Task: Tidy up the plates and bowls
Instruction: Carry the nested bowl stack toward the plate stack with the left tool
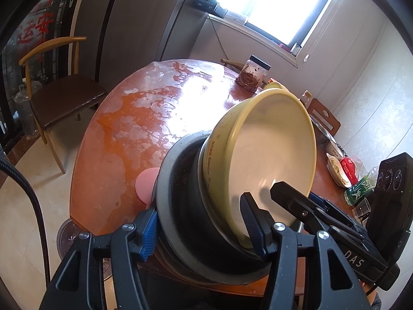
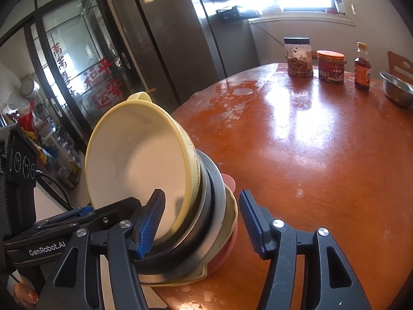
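Yellow bowl (image 1: 271, 152) tilted on stack (image 1: 185, 206), mouth toward cameras.

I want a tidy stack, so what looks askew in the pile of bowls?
The yellow bowl on top is tipped steeply on its side, not nested flat in the dark bowl beneath. The stack sits at the table edge.

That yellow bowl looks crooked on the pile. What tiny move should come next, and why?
Probably tip the yellow bowl down level into the stack. It leans steeply on the dark dishes near the table edge, so it may slide. The right gripper straddles the stack's rim with jaws apart, and the left gripper brackets the stack.
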`<state>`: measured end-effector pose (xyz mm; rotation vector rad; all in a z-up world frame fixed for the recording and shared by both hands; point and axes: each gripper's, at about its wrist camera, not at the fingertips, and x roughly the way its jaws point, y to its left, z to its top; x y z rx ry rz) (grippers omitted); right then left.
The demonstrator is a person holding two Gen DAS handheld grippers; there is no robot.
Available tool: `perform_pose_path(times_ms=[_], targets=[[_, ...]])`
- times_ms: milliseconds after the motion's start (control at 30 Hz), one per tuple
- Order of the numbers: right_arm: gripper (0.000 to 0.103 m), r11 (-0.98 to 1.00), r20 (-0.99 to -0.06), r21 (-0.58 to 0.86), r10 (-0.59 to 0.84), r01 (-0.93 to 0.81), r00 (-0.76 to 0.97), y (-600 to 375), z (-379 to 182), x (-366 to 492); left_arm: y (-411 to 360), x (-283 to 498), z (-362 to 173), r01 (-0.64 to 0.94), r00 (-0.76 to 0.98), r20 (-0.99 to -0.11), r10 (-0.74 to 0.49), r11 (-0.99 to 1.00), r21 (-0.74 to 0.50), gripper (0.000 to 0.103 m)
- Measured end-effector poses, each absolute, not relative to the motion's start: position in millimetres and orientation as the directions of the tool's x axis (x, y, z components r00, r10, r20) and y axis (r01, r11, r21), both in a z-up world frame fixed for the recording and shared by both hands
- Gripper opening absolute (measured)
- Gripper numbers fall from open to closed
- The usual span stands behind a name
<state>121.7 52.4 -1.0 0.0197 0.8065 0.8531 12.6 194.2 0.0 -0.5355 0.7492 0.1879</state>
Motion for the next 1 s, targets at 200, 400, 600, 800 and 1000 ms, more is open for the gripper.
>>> perform_pose_path(times_ms=[200, 400, 600, 800, 1000], targets=[[0.070, 0.669, -0.622, 0.324, 0.684, -0.669, 0.382, 49.5, 1.1, 120.5, 193.0, 11.8, 0.2, -0.351, 0.721, -0.693, -0.018, 0.852, -0.388, 0.058], [0.070, 0.667, -0.622, 0.325, 0.685, -0.670, 0.380, 48.5, 1.6, 118.3, 192.0, 11.1, 1.4, -0.354, 0.718, -0.696, -0.014, 0.854, -0.382, 0.058], [0.071, 0.666, -0.614, 0.328, 0.689, -0.670, 0.384, 44.9, 4.5, 117.8, 190.9, 11.3, 2.2, -0.355, 0.715, -0.700, -0.009, 0.857, -0.373, 0.059], [0.071, 0.669, -0.612, 0.330, 0.689, -0.666, 0.388, 42.1, 5.8, 116.8, 189.8, 9.7, 3.1, -0.352, 0.717, -0.697, -0.007, 0.860, -0.370, 0.059], [0.071, 0.665, -0.606, 0.331, 0.693, -0.669, 0.390, 38.8, 7.7, 114.9, 189.9, 6.5, 4.4, -0.352, 0.720, -0.694, -0.003, 0.860, -0.369, 0.060]])
